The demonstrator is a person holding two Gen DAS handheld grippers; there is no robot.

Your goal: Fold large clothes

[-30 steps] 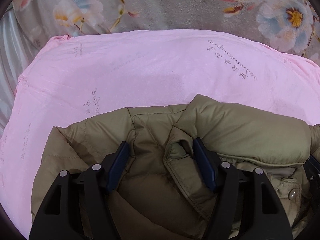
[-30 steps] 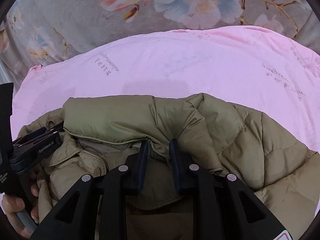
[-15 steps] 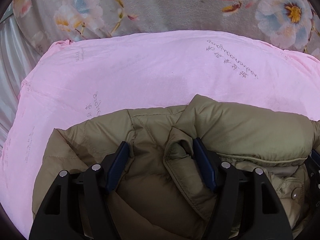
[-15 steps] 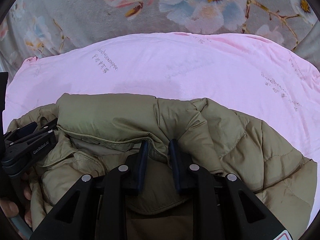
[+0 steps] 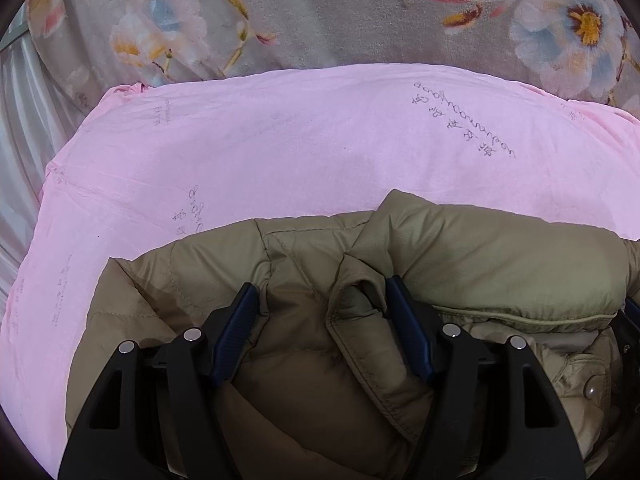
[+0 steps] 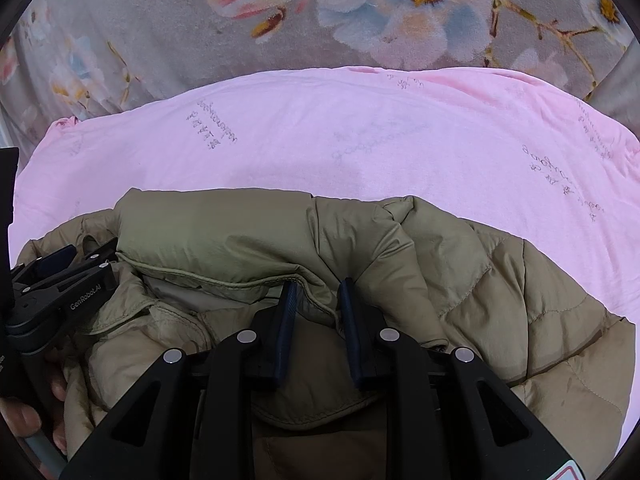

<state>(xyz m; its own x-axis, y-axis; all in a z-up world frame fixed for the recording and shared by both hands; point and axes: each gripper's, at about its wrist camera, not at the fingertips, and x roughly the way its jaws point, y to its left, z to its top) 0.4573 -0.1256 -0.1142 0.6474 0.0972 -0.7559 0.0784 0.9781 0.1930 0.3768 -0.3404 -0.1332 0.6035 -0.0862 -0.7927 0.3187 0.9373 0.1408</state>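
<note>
An olive quilted puffer jacket (image 5: 492,268) lies bunched on a pink sheet (image 5: 280,152). It also shows in the right wrist view (image 6: 224,232). My left gripper (image 5: 320,300) is open, its jaws wide apart over a raised fold of the jacket near the collar. My right gripper (image 6: 318,292) has its jaws close together, pinching the edge of a jacket fold. The left gripper also shows at the left edge of the right wrist view (image 6: 60,276), with the hand that holds it below.
The pink sheet (image 6: 400,148) carries faint handwriting and covers the surface beyond the jacket. A grey floral blanket (image 5: 340,12) lies behind it, also in the right wrist view (image 6: 160,28). Pale ribbed fabric (image 5: 16,120) runs along the far left.
Both grippers have pulled back slightly, dragging the jacket toward me; more pink sheet shows beyond it. Neither gripper's opening has changed.
</note>
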